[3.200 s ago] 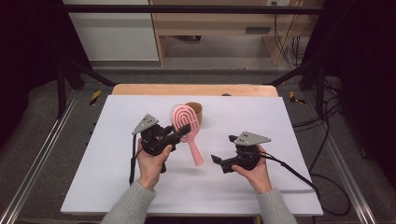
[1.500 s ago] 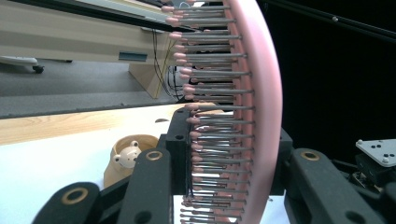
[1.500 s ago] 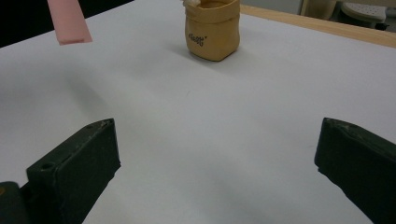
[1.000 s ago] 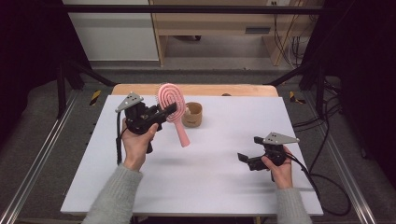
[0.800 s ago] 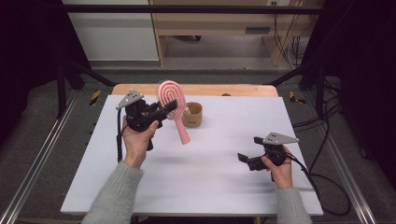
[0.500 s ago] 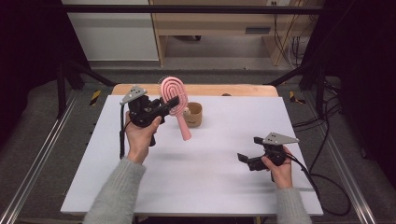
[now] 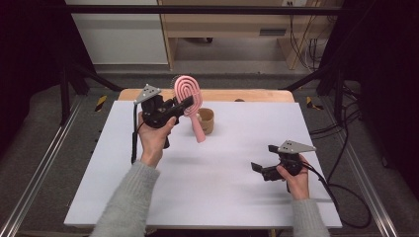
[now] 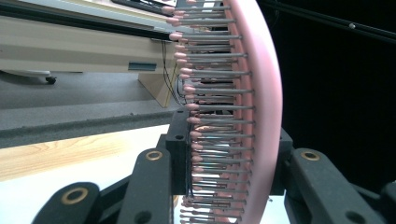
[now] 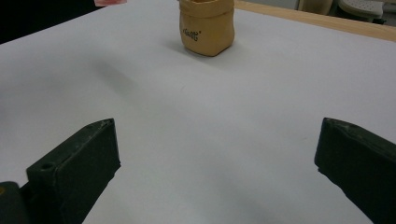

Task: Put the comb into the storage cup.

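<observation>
A pink hairbrush [image 7: 190, 101] with a round head is lifted above the back of the white table, handle slanting down to the right. My left gripper [image 7: 184, 103] is shut on its head; in the left gripper view the bristles [image 8: 215, 116] and pink rim [image 8: 264, 93] run between the black jaws. Just behind the handle stands a small tan pouch [image 7: 206, 121], upright with its mouth open, also seen ahead of my right gripper [image 9: 206, 28]. My right gripper [image 7: 258, 169] rests low at the front right, jaws wide apart with nothing between them [image 9: 215, 154].
The white tabletop [image 7: 222, 168] spreads between the two hands. A wooden strip [image 7: 247, 95] runs along its far edge. Black frame posts stand at both sides, and cables [image 7: 341, 187] trail on the floor at the right.
My left hand has carried the brush from the table's middle up and toward the back, then slightly rightward near the pouch. My right hand drew back to the front right and has stayed there.
</observation>
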The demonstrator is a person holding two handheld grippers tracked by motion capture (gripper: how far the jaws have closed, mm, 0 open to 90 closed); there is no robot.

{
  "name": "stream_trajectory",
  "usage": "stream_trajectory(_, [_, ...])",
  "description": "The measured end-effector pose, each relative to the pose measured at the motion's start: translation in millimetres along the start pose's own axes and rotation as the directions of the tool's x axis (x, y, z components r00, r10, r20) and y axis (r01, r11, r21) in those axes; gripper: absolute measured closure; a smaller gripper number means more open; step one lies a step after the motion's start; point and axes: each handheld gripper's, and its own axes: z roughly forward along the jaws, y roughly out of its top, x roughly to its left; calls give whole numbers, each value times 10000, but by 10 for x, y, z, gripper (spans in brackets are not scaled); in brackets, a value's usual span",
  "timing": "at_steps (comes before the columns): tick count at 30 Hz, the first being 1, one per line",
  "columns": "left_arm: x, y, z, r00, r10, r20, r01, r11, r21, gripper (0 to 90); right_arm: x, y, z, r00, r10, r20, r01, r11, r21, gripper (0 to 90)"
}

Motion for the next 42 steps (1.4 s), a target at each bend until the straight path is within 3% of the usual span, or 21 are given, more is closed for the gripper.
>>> stream_trajectory(42, [130,173,408,9983,-196,-553,182,9995,-268,635,1,-4,3,10000,-63,-5,63,10000,37,3])
